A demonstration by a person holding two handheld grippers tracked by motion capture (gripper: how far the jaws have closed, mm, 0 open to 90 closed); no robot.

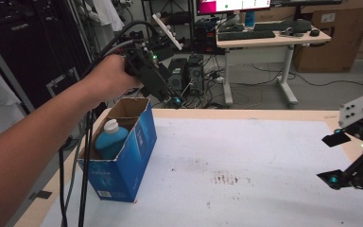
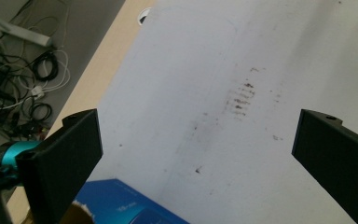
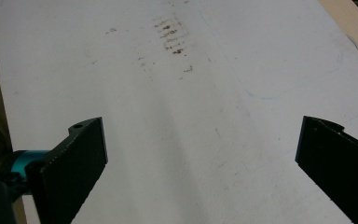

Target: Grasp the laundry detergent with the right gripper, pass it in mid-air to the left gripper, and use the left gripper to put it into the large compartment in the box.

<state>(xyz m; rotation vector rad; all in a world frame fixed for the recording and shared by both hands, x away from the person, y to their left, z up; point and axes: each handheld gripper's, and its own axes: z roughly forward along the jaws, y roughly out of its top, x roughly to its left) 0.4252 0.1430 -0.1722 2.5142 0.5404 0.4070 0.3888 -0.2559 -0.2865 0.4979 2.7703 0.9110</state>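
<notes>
An open-topped blue carton stands at the table's left side, and a blue bottle with a white cap sits upright inside it. A hand holds my left gripper in the air above the carton's far end, tilted down toward the table. In the left gripper view the left gripper stands open with nothing between its jaws, and the carton's blue edge lies below them. My right gripper hovers at the table's right edge; in its own view it is open over the bare white sheet.
A white sheet covers the wooden table and bears brown smudges near its middle. Beyond the far edge stand a desk, a cardboard box and tangled floor cables. Black cables hang at the left.
</notes>
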